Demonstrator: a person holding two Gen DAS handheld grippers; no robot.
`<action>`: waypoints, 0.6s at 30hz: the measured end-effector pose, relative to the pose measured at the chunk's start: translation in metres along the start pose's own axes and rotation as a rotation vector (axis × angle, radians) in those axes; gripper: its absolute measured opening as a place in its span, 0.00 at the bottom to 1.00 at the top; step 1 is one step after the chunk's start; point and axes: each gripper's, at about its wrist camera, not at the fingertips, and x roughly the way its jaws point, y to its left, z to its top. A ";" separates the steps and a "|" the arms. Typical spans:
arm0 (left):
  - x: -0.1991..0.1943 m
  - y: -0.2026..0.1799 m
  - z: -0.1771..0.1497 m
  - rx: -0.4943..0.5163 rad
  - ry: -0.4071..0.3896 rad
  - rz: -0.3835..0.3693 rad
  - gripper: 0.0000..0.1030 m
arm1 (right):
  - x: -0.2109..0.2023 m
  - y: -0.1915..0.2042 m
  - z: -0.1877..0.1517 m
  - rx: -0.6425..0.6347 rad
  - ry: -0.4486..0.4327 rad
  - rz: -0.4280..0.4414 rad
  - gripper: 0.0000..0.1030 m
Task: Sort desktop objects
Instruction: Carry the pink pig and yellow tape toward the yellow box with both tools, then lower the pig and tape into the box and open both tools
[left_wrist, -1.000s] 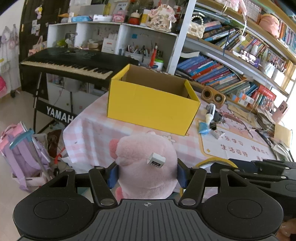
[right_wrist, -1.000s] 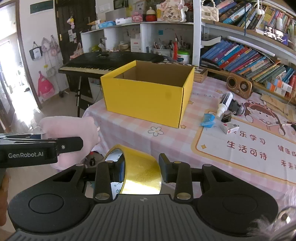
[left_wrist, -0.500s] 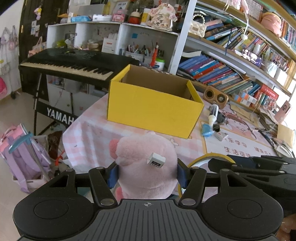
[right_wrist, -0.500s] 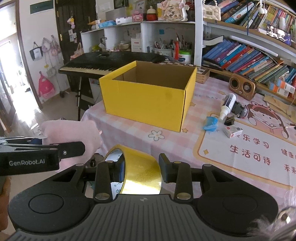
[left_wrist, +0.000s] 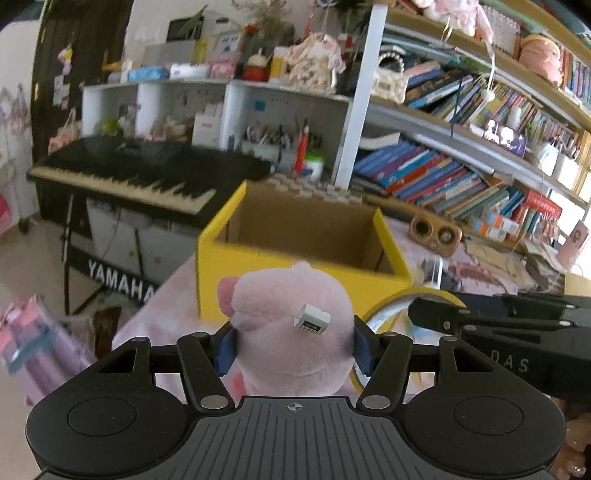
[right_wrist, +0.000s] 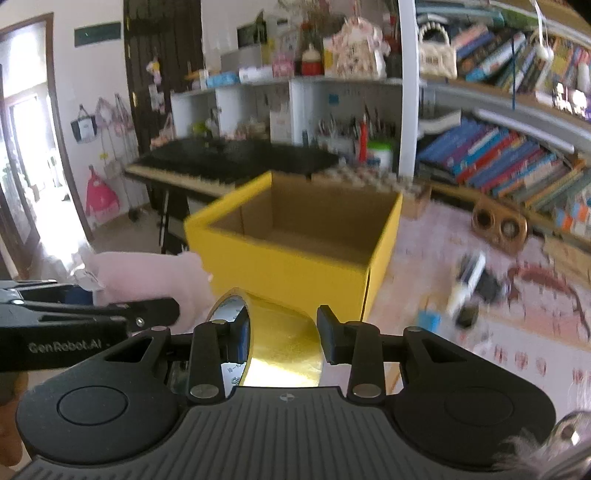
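My left gripper (left_wrist: 293, 341) is shut on a pink plush pig (left_wrist: 291, 325) with a white tag, held in front of the open yellow cardboard box (left_wrist: 295, 266). My right gripper (right_wrist: 282, 332) is shut on a roll of yellow tape (right_wrist: 284, 343), also in front of the box (right_wrist: 295, 266). The box interior looks empty where visible. The tape (left_wrist: 391, 306) and right gripper show at the right of the left wrist view; the plush (right_wrist: 147, 273) shows at the left of the right wrist view.
The box stands on a pink checked tablecloth (right_wrist: 424, 258). A white bottle (right_wrist: 467, 277), a blue packet (right_wrist: 428, 321) and a wooden speaker (right_wrist: 498, 225) lie to the right. A Yamaha keyboard (left_wrist: 129, 177) and bookshelves (left_wrist: 461, 155) stand behind.
Both grippers have risen and moved forward toward the yellow box with the plush and tape still held. The box now looks nearer and its inside shows more.
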 end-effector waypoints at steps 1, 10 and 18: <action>0.005 -0.001 0.007 0.009 -0.012 -0.001 0.58 | 0.003 -0.003 0.008 -0.003 -0.017 0.004 0.32; 0.051 -0.013 0.060 0.033 -0.085 0.010 0.59 | 0.041 -0.037 0.071 -0.022 -0.125 0.011 0.32; 0.090 -0.022 0.074 0.033 -0.064 0.042 0.59 | 0.087 -0.069 0.103 -0.010 -0.136 0.008 0.32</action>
